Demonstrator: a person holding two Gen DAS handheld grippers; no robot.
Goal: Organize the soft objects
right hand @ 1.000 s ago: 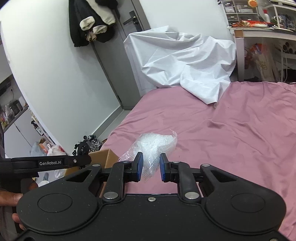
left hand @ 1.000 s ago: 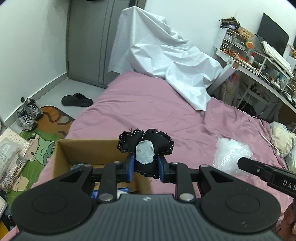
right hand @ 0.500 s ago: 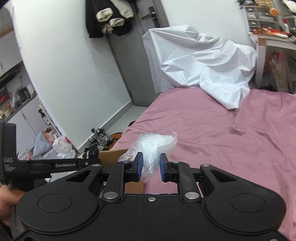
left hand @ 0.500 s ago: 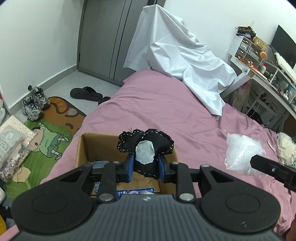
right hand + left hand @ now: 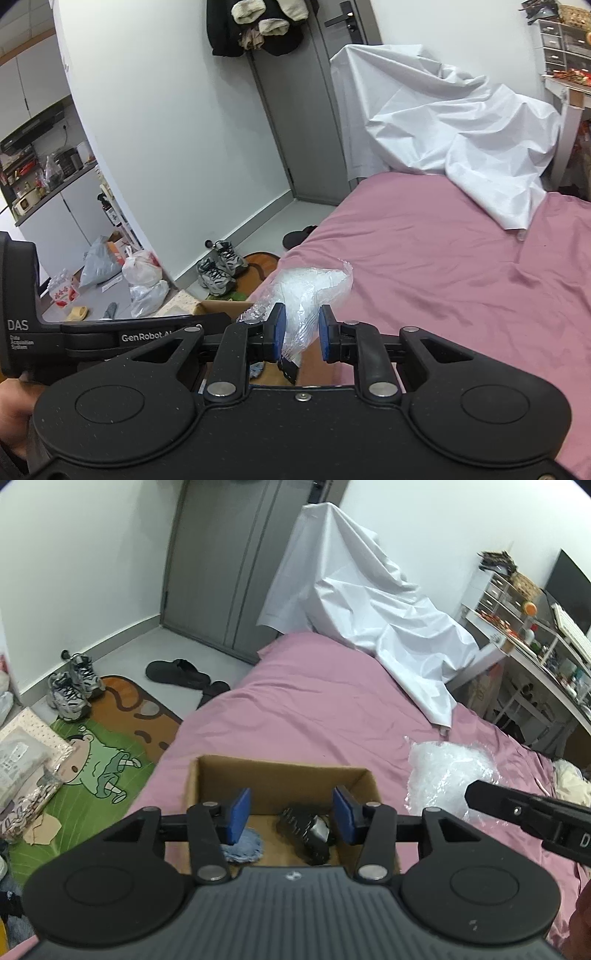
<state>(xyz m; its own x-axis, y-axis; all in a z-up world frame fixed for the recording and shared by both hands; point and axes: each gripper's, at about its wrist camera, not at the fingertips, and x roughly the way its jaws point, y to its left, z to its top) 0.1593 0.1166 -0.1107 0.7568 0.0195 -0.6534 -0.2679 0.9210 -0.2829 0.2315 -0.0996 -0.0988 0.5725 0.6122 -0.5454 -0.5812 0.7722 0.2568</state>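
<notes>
Soft goods, box and two claws

Left claw (image 5: 291, 814): held above the cardboard box (image 5: 284, 775), pointing forward and down, blue pads spread wide with nothing between them. Box: sits on the pink bed (image 5: 314, 709) near its edge. Black stuffed toy (image 5: 306, 829): lies inside the box, beside a blue cloth (image 5: 245, 847). Right claw (image 5: 298, 334): held level just beside the left one, over the box, pads closed on a clear plastic bag (image 5: 303, 295) that bunches up above them. White sheet (image 5: 369, 602): draped at the far end of the bed.
</notes>
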